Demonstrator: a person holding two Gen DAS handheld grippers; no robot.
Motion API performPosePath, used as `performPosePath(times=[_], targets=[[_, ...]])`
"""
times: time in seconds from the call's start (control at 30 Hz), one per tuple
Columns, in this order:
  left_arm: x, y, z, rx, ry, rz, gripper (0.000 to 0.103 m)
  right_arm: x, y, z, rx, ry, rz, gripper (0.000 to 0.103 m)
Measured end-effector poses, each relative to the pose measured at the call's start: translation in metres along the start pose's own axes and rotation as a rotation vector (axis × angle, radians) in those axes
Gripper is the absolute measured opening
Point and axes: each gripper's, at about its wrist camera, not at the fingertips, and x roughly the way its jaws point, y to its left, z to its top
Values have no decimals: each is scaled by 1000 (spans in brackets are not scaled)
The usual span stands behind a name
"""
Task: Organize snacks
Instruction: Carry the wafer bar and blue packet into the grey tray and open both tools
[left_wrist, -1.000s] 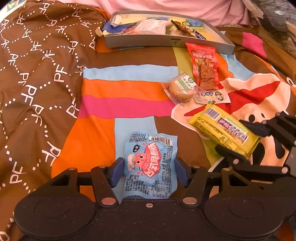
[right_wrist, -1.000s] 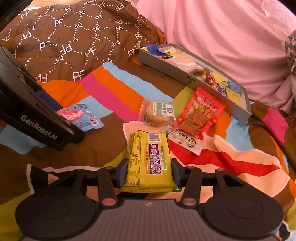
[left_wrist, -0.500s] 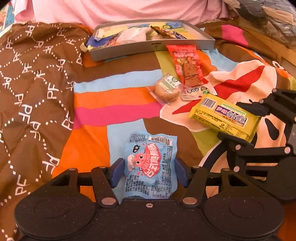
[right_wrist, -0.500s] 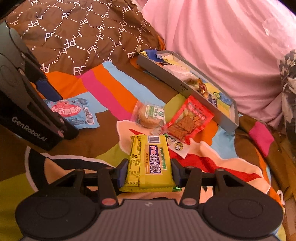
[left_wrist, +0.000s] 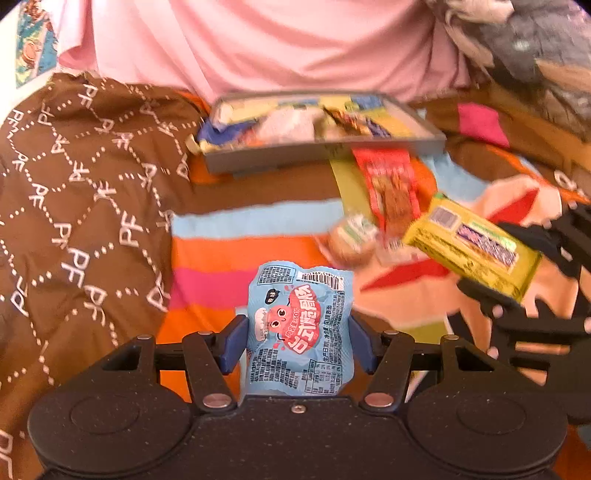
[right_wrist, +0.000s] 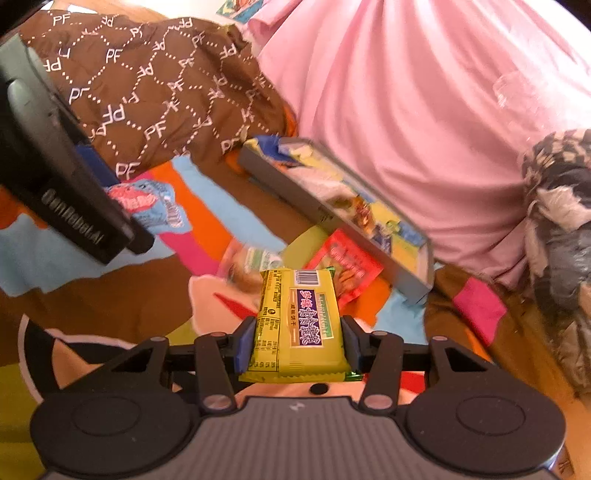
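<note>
The left gripper (left_wrist: 298, 341) has its blue-padded fingers (left_wrist: 233, 343) closed against the sides of a light blue plastic snack packet (left_wrist: 299, 328) printed with a red cartoon creature, red lettering and a barcode at its top edge. The packet stands up between the pads, lifted clear of the bedspread. The right gripper (right_wrist: 293, 345) likewise clamps a flat yellow-green biscuit pack (right_wrist: 297, 325) bearing a purple label and a barcode, gripped by its long sides and held above the cover.

Below lies a patchwork bedspread (left_wrist: 229, 258) of orange, pink, light blue and brown stripes, with a brown quilted section (left_wrist: 74, 206) dotted with white "PF" letters towards its left edge. Near the far edge of the bedspread sits a shallow grey rectangular tray (left_wrist: 295, 157), already filled with assorted wrappers. Just before the tray's right corner lies a red snack pouch (left_wrist: 391, 188), and touching its near end a round bun in clear wrapping (left_wrist: 351, 243), both blurred. Behind the tray rises pink cloth (right_wrist: 424, 92), and a grey patterned bundle (right_wrist: 561, 192) sits at the right edge.
</note>
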Motion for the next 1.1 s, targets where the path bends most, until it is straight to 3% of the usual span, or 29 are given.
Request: performPosePath(times=[0.33, 0.67, 0.87, 1.1], targets=[[-3, 18, 40, -48, -94, -9, 61, -3, -17, 10, 32, -50, -60, 53], [25, 4, 110, 20, -190, -63, 61, 17, -50, 29, 17, -88, -121, 53], [66, 0, 154, 37, -189, -95, 61, 61, -79, 50, -28, -123, -160, 53], [134, -5, 201, 44, -234, -101, 61, 148, -100, 71, -35, -127, -232, 53]])
